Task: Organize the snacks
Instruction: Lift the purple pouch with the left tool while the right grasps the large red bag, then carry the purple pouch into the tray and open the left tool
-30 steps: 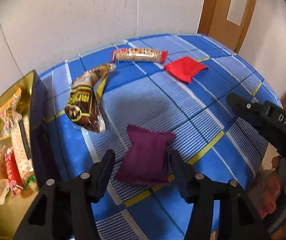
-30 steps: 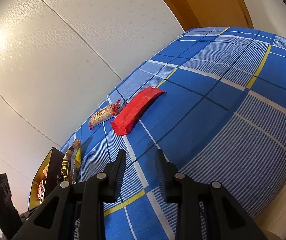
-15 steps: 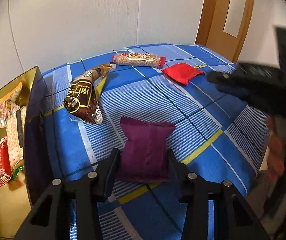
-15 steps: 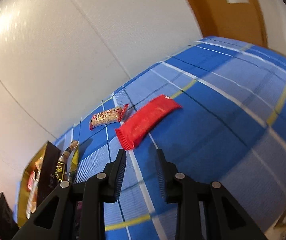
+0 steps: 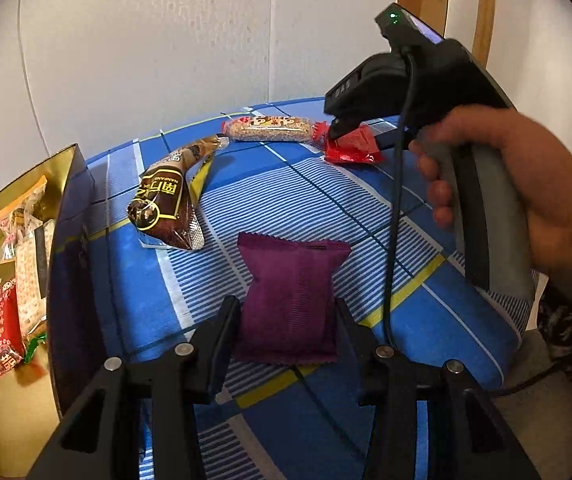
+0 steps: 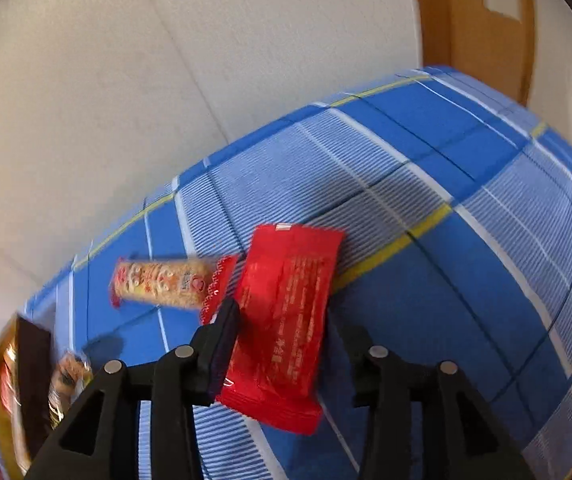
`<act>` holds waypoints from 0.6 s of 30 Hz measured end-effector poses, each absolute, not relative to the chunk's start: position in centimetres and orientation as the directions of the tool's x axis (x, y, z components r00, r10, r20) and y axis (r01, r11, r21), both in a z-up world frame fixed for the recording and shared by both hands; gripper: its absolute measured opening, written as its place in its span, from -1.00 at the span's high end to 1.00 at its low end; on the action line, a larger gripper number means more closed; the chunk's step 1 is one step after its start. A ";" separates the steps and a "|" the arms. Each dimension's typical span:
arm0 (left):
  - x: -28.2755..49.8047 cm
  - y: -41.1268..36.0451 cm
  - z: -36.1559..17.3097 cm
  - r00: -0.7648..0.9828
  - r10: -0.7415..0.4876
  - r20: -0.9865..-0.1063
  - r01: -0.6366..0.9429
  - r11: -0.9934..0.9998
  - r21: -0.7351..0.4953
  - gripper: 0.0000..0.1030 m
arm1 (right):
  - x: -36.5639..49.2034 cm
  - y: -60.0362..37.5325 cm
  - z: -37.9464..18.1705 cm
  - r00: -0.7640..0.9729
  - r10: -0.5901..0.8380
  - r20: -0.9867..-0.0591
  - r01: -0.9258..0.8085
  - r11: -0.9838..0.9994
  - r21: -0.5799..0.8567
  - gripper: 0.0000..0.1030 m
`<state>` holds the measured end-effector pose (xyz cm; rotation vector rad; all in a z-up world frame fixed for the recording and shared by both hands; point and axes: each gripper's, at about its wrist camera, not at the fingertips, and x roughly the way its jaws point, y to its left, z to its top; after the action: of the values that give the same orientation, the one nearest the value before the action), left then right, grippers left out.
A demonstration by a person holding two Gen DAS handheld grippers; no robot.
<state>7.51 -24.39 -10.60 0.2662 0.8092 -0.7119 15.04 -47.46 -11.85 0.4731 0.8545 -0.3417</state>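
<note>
Both claws were mid-pickup: the left gripper pinched the purple packet, while the right gripper's jaws, just widened, straddled the red packet, needing closure next

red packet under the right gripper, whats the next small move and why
Probably close the right gripper. The red packet lies flat on the blue checked cloth between its jaws, which have just been opening; its pads don't look pressed on it yet.
</note>
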 end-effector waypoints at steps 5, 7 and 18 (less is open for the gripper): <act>7.2 -24.2 -10.7 0.487 -0.486 -0.726 0.676 0.736 -0.039 0.10 | 11.9 -46.7 -12.2 0.674 -0.094 -0.733 0.418 0.867 0.273 0.26; 7.2 -24.3 -10.7 0.489 -0.488 -0.723 0.675 0.736 -0.040 0.10 | 10.5 -46.6 -12.4 0.694 -0.087 -0.714 0.415 0.860 0.298 0.30; 7.8 -23.5 -10.2 0.434 -0.524 -0.733 0.649 0.746 -0.148 0.13 | 4.8 -45.1 -12.5 0.735 -0.048 -0.676 0.388 0.848 0.362 0.32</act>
<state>7.85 -23.50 -10.22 0.1648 0.8494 -0.7345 4.83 -45.13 -12.53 0.5129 0.7104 -0.2510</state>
